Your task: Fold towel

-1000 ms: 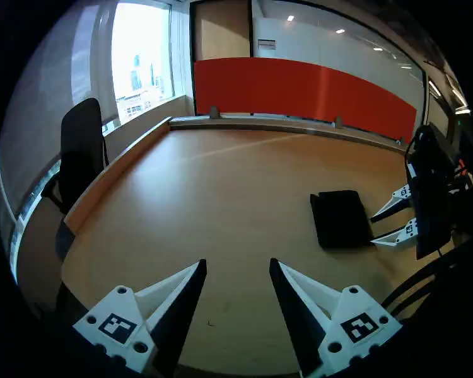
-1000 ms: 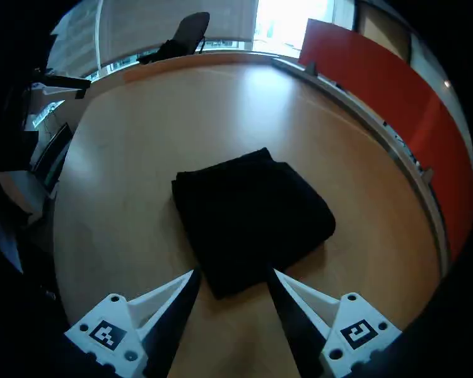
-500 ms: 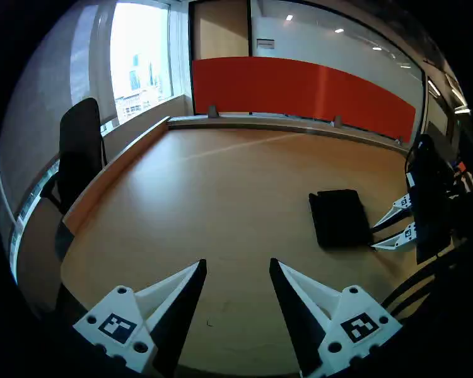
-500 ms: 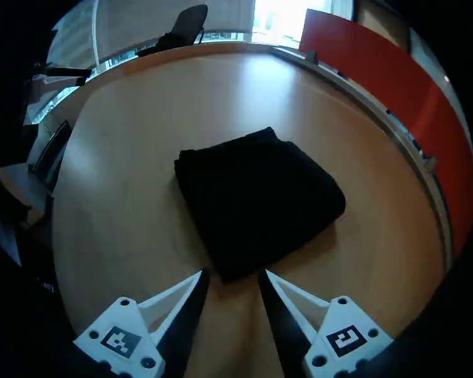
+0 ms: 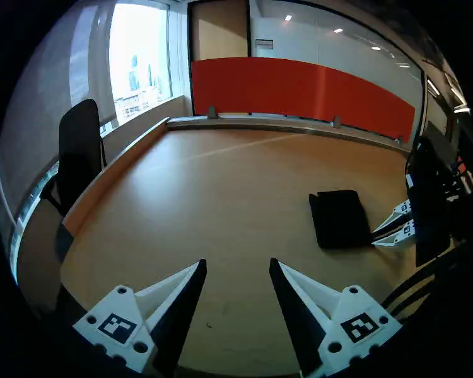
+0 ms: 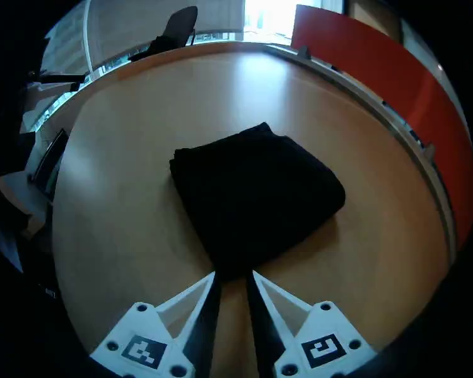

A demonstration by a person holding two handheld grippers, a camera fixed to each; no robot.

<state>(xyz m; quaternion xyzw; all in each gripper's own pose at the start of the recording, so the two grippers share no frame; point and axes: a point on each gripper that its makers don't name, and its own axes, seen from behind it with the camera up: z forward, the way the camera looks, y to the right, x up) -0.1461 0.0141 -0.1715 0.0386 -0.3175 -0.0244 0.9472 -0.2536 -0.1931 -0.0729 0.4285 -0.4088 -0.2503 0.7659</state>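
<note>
A black towel (image 6: 255, 195), folded into a thick rectangle, lies flat on the wooden table (image 6: 123, 164). My right gripper (image 6: 233, 273) has its fingers drawn close together, pinching the towel's near corner between the tips. In the left gripper view the towel (image 5: 339, 217) sits at the right, with the right gripper (image 5: 373, 238) at its near right edge. My left gripper (image 5: 236, 264) hovers open over bare table well left of the towel, with nothing between its fingers.
An orange partition (image 5: 299, 85) runs along the table's far edge. A black office chair (image 5: 79, 151) stands at the left by the window. Dark equipment and cables (image 5: 432, 208) crowd the right edge. Bare table surface (image 5: 224, 183) lies between the towel and the window.
The right gripper's fingers have closed from wide open to a narrow gap at the towel's near corner. The towel and the left gripper have stayed put.
</note>
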